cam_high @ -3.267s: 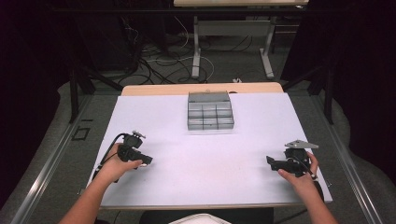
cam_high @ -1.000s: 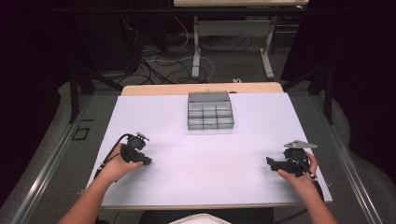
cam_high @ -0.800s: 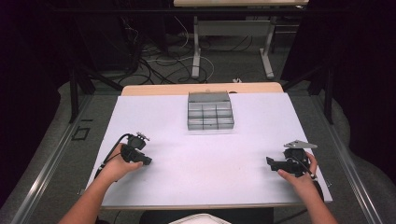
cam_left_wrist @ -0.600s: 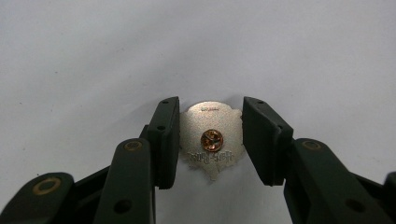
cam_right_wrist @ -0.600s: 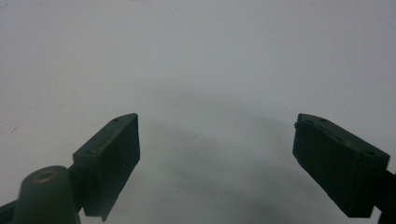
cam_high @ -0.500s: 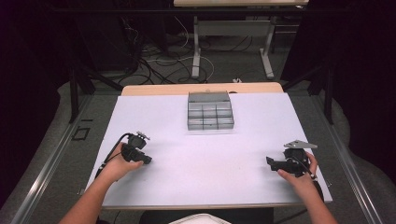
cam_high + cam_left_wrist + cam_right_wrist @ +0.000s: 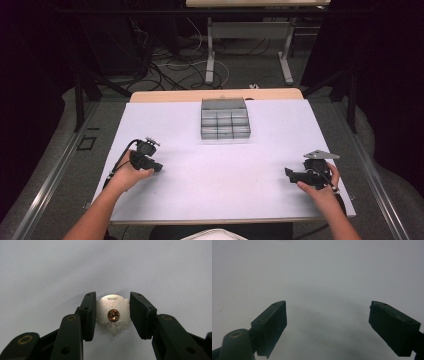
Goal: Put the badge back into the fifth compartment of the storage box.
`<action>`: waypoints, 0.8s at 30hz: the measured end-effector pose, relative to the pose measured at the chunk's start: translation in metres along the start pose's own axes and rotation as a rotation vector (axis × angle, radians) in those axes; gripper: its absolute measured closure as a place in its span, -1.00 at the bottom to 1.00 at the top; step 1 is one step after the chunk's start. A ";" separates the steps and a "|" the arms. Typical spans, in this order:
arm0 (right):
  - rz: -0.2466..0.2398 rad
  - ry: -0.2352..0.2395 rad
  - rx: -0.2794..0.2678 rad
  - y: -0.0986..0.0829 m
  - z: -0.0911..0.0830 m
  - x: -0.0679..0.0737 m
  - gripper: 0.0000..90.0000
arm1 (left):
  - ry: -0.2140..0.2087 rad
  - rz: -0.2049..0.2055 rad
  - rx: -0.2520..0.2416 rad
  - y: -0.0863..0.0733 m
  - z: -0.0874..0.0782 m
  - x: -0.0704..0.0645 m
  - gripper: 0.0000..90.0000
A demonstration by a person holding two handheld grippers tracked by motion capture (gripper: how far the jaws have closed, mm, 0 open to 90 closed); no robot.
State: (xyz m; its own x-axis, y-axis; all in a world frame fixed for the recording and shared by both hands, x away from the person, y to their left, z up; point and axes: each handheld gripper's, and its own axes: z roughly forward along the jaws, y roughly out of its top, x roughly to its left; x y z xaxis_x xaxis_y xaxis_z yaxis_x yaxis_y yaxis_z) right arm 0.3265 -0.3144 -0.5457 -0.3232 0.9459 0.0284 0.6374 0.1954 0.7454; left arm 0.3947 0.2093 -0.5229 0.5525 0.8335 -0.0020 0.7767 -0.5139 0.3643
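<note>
A small silver pin badge lies back side up, with a copper clasp in its middle, on the white table sheet. My left gripper has a jaw against each side of it and is shut on it. In the high view the left gripper sits at the left of the sheet, held by a hand. My right gripper rests low at the right of the sheet. Its jaws stand wide apart over bare sheet, so the right gripper is open and holds nothing.
A grey compartment box with an open lid stands at the far middle of the white sheet. A wooden table edge shows behind it. Cables and table legs lie on the floor beyond.
The left gripper has shifted slightly to the right on the sheet. The right gripper has stayed where it was.
</note>
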 end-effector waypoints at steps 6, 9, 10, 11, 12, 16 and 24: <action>-0.005 0.001 -0.004 0.000 0.000 0.000 -0.68 | 0.004 -0.005 -0.013 0.005 -0.002 0.000 0.30; 0.001 0.000 -0.004 0.000 0.000 0.000 -0.68 | 0.008 -0.013 -0.025 0.008 -0.004 -0.001 0.30; 0.005 -0.002 -0.005 0.000 0.000 0.000 -0.68 | 0.006 -0.010 -0.026 0.009 -0.004 -0.002 0.30; 0.006 -0.001 -0.005 0.000 0.000 0.000 -0.68 | 0.004 -0.011 -0.031 0.010 -0.005 -0.002 0.30; 0.003 -0.002 -0.006 0.000 0.000 0.000 -0.68 | 0.005 -0.011 -0.036 0.012 -0.005 -0.003 0.30; 0.005 -0.001 -0.005 0.000 0.000 0.000 -0.68 | 0.000 -0.007 -0.040 0.016 -0.006 -0.006 0.30; 0.008 0.001 -0.004 0.000 -0.001 0.000 -0.68 | 0.002 -0.010 -0.065 0.026 -0.008 -0.012 0.30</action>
State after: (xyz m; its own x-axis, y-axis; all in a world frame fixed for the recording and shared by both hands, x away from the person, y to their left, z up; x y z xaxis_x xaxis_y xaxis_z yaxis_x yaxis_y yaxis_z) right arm 0.3262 -0.3142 -0.5450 -0.3188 0.9472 0.0348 0.6372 0.1871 0.7476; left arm 0.4054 0.1878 -0.5057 0.5442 0.8389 -0.0039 0.7607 -0.4915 0.4240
